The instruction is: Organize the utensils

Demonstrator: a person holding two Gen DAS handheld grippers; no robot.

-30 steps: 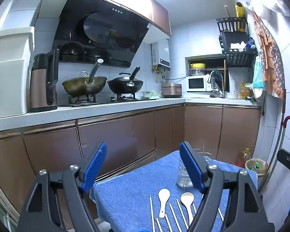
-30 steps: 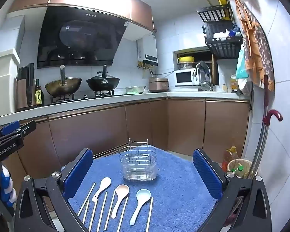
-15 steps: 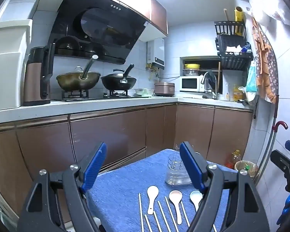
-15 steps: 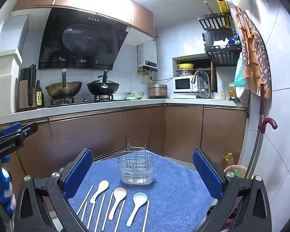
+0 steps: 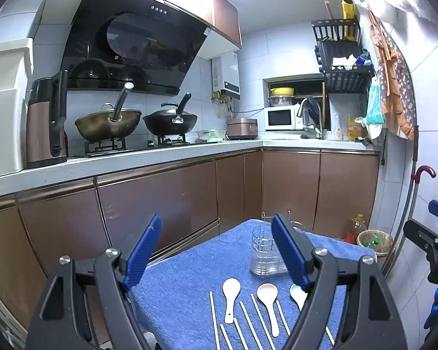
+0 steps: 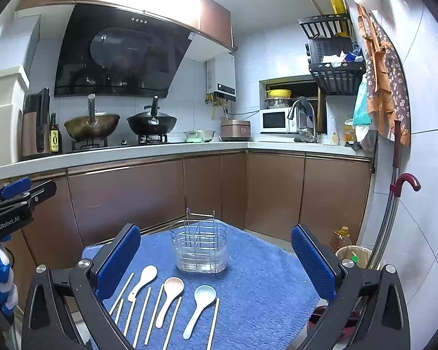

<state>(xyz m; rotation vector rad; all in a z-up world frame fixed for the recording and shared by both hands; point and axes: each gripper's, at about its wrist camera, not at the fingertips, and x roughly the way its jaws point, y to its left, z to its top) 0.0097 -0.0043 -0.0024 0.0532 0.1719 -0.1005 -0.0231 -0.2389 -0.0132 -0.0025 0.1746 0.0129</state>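
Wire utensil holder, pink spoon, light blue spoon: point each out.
wire utensil holder point(image 6: 201, 249), right wrist view, front of the basket wall.
pink spoon point(image 6: 173, 286), right wrist view, its bowl.
light blue spoon point(image 6: 205, 293), right wrist view, its bowl.

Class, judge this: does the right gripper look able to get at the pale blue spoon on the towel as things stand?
Probably yes. The right gripper is open and empty, and the pale blue spoon lies uncovered on the blue towel, flanked by chopsticks.
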